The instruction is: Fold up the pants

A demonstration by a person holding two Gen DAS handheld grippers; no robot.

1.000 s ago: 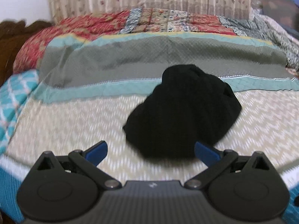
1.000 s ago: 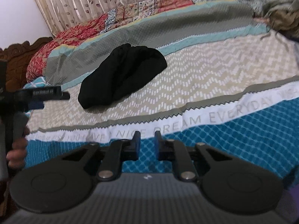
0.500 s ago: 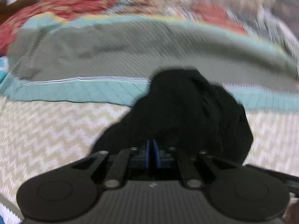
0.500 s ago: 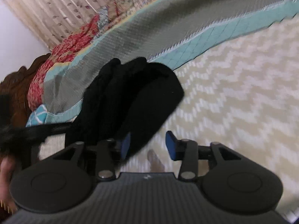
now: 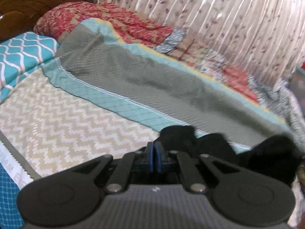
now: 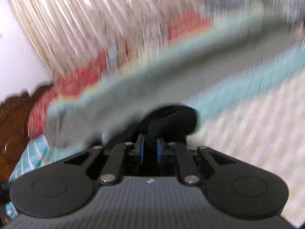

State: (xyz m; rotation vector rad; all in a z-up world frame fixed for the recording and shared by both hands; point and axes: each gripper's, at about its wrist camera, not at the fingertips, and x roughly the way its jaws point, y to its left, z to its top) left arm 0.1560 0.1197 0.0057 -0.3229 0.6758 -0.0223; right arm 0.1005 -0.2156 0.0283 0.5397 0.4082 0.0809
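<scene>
The black pants (image 5: pixel 219 147) are bunched and lifted off the bed, hanging between both grippers. My left gripper (image 5: pixel 154 157) is shut, its blue pads pressed together on an edge of the black cloth, which trails off to the right. In the right wrist view, which is blurred by motion, my right gripper (image 6: pixel 150 149) is shut on a thick fold of the pants (image 6: pixel 171 120), black cloth filling the gap between its blue pads.
The bed carries a beige zigzag cover (image 5: pixel 66 118) with a teal band and a grey quilt (image 5: pixel 152 76). A red patterned blanket (image 5: pixel 118 22) lies behind it. Striped curtains (image 5: pixel 228 19) and a wooden headboard (image 5: pixel 28 2) stand at the back.
Both grippers reached the pants and closed on them, the left first, then the right. The pants have been raised off the bed, and both cameras have swung upward and tilted.
</scene>
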